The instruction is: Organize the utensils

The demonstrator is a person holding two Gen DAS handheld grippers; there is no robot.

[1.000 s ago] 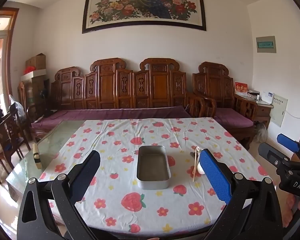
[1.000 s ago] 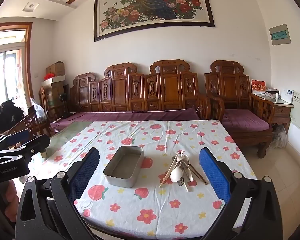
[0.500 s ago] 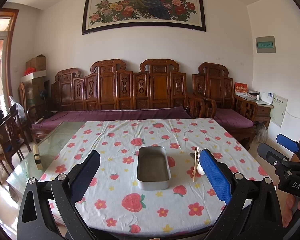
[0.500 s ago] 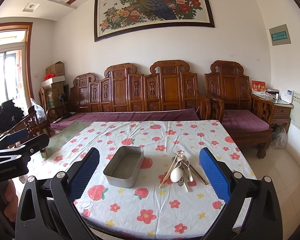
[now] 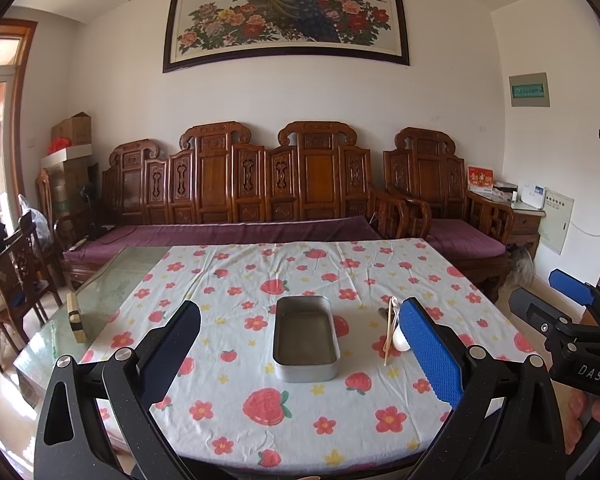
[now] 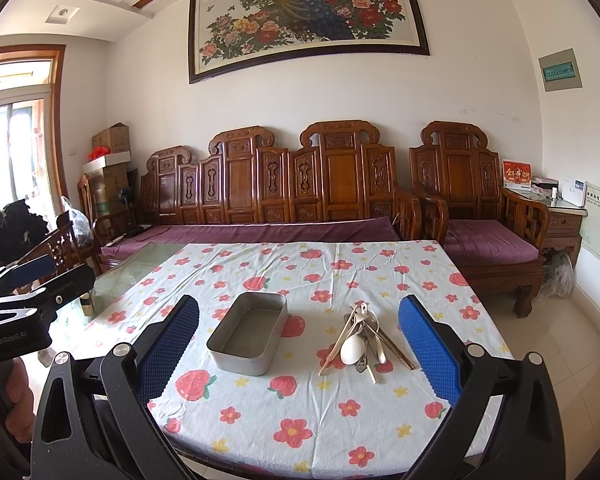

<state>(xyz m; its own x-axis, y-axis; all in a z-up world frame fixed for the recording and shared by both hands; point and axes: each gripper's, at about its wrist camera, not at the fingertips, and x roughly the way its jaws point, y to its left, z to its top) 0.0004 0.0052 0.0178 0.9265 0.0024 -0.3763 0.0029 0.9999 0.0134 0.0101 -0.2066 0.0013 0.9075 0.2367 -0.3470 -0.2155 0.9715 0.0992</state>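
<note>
A big table is covered by a flowered cloth (image 6: 300,400), with bare glass left showing at its far left. A metal tin (image 6: 246,338) is set near the middle of the cloth, and nothing is seen inside it. Just right of the tin, the utensils (image 6: 362,338) are heaped in one pile: a white spoon (image 6: 353,350), chopsticks and some metal pieces, though each one cannot be told apart. So the job looks not yet begun; every piece is left to be moved. The left gripper (image 5: 300,356) is held wide open and empty in front of the tin. The right gripper (image 6: 298,354) is held wide open and empty too, near the pile. Nothing is seen blocking the way.
</note>
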